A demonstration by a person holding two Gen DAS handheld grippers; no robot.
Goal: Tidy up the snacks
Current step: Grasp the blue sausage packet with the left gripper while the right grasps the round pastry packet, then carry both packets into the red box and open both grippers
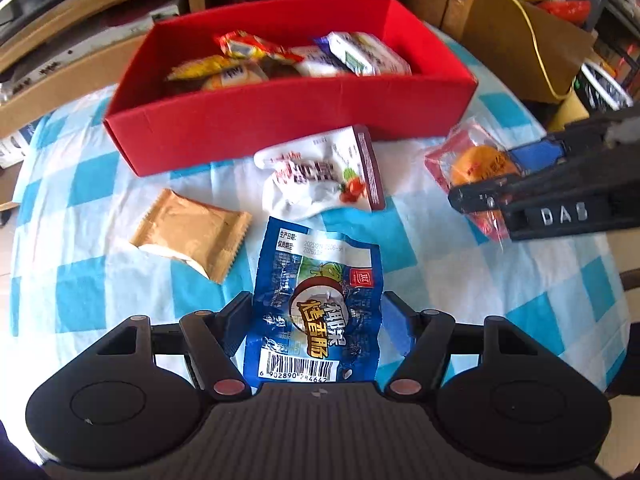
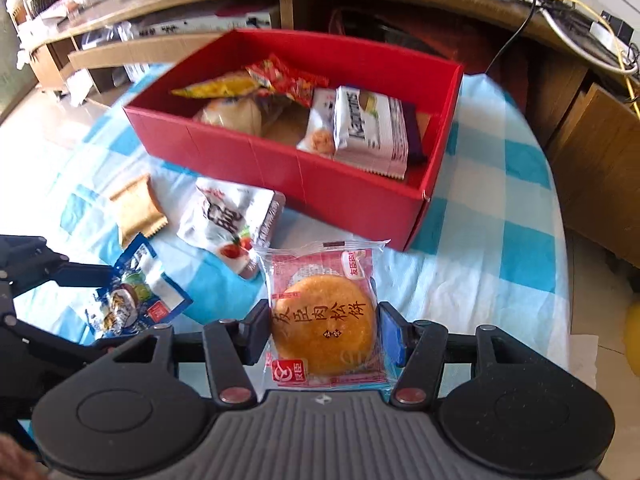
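Left wrist: left gripper (image 1: 318, 316) pinching blue sausage packet (image 1: 316, 300). Right wrist: right gripper (image 2: 324, 330) clamped on round pastry packet (image 2: 324, 320); red box (image 2: 280, 164) beyond.

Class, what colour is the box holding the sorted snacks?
Red, inside and out; the box shows best in the left wrist view.

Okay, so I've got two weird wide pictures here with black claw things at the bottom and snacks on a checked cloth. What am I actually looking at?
These are two hand-held grippers, each with a fisheye camera looking along its fingers. One picture is from the left gripper, which has closed on a blue sausage packet. The other is from the right gripper, closed on a round meat-floss cake packet. On the blue-checked tablecloth lie a tan wrapper and a white packet. Behind them a red box already holds several snacks.
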